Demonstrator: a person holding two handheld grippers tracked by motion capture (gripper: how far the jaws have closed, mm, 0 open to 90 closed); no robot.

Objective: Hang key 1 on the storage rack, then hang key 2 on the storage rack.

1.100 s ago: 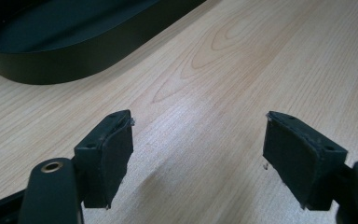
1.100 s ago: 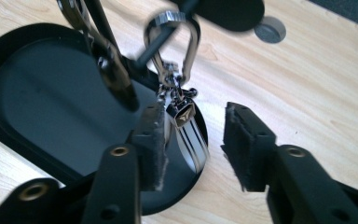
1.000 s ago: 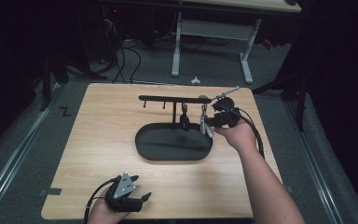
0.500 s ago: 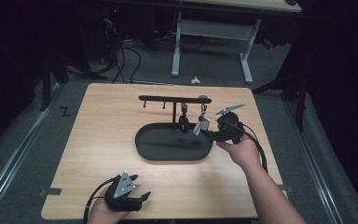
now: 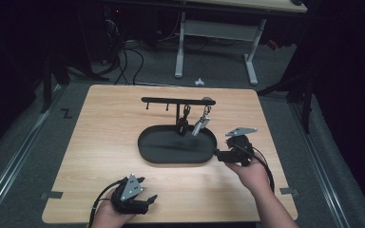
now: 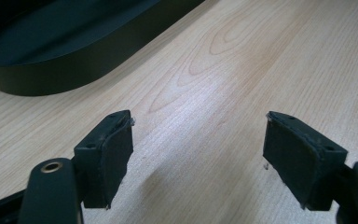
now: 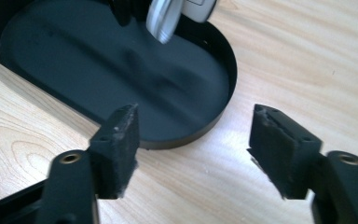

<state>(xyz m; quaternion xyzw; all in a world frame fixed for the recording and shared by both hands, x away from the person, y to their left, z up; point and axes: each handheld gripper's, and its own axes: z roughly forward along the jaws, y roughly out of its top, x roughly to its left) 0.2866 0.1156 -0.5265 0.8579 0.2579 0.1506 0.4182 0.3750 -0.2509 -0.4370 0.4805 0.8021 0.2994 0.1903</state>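
A black oval tray (image 5: 141, 142) lies mid-table, and a black T-shaped rack (image 5: 171, 100) stands in it. From the rack's hooks hang a black key fob (image 5: 182, 127) and a silver key fob (image 5: 200, 125). My right gripper (image 5: 219, 154) sits low at the tray's right end and points at it. It is open, its jaws have just been opening, and nothing is between them. In the right gripper view the gripper (image 7: 193, 144) faces the tray (image 7: 223, 98), with the silver fob (image 7: 165, 18) above. My left gripper (image 5: 147, 199) rests open near the front edge, seen as open jaws (image 6: 198, 144) over bare wood.
The tray's wall (image 6: 51, 74) shows at the upper left of the left gripper view. Bare wood lies left and right of the tray. Beyond the table stand a white desk frame (image 5: 214, 33) and cables on a grey floor.
My right gripper has drawn back from the hanging silver fob, moving right, nearer and lower to the tray's right end, with its jaws wider apart. The left gripper has stayed put.
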